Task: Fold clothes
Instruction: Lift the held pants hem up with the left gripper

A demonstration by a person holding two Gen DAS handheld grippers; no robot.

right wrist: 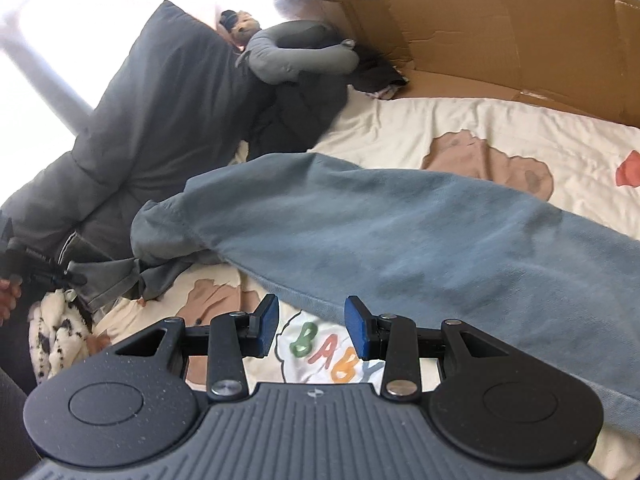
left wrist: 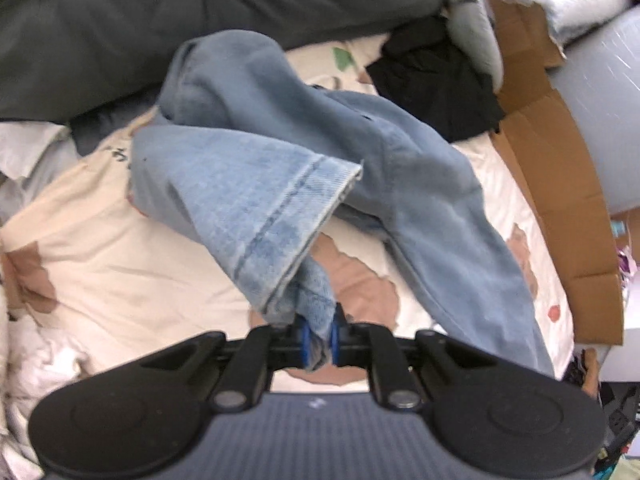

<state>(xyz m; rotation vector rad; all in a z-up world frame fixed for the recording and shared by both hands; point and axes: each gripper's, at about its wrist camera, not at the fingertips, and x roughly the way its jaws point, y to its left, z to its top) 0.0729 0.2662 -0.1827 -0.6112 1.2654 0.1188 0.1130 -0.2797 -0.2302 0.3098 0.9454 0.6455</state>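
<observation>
The light-blue denim jeans (left wrist: 280, 184) lie crumpled on a cream cartoon-print bedsheet (left wrist: 104, 248), one stitched, faded hem folded over the other leg. The left gripper (left wrist: 319, 338) is clenched on a bunched hem corner, cloth rising toward twelve o'clock. The right gripper (right wrist: 312, 330) is released, empty, with the soft leg (right wrist: 400, 232) lying at one o'clock just beyond its blue pads (right wrist: 267, 326).

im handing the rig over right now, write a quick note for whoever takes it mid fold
Left gripper: shut on the hem end of one leg of the jeans, lifted and carried over the rest of the pair.
Right gripper: open, empty, hovering above the blanket just short of the jeans' near edge.
Jeans lie across the cartoon-print blanket, the grey jacket beside them.
Done: one leg picked up, the fold begun.
Left: probably lay the leg down, grip the other end with the right, finish the fold.
</observation>
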